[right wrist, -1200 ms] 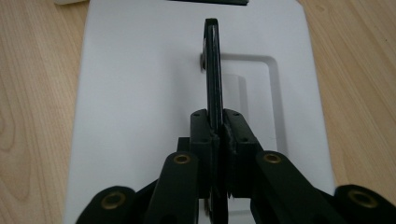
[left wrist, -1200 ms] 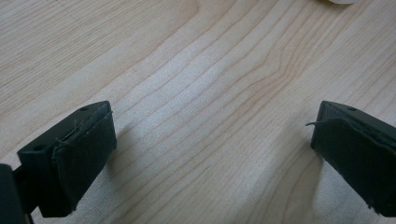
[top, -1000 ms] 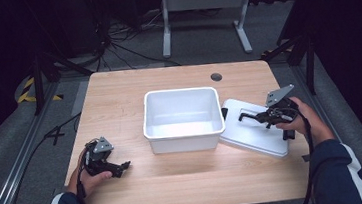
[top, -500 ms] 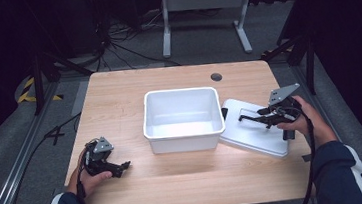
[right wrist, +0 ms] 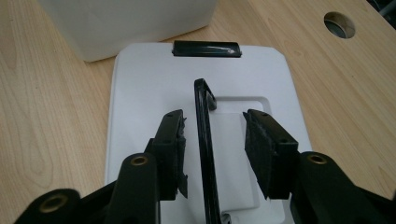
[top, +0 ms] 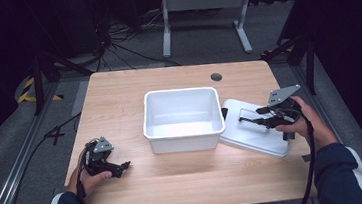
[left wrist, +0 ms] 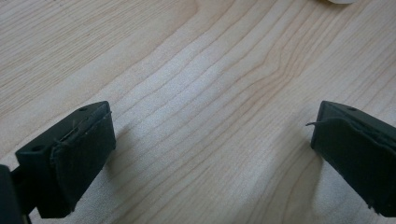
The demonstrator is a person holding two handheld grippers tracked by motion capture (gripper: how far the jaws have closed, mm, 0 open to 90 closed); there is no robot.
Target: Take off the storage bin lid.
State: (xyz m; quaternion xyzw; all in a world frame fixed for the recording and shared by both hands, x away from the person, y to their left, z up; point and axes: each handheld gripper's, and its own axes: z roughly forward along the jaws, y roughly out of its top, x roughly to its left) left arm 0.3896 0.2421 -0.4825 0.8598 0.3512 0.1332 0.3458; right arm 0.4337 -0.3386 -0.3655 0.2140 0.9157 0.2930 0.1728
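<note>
right gripper (right wrist: 212,154): jaws spread, straddling raised black lid handle (right wrist: 204,140) | lid (right wrist: 140,93) just beneath, tub (top: 182,118) ahead | advice: centre handle, then squeeze squarely | left gripper (left wrist: 210,154): spread, idle

Left gripper (top: 123,165) and right gripper (top: 243,121) — both were black, two-jawed, each trailing a black cable. The right carried a grey three-cornered plate (top: 282,94) on top; a smaller grey plate (top: 103,145) topped the left. Jaw pads (right wrist: 259,140) were rough dark foam, frayed at the edges — brass-coloured rivets (right wrist: 138,161) marked the linkage. Sleeves (top: 344,171) were navy with white stripes.
</note>
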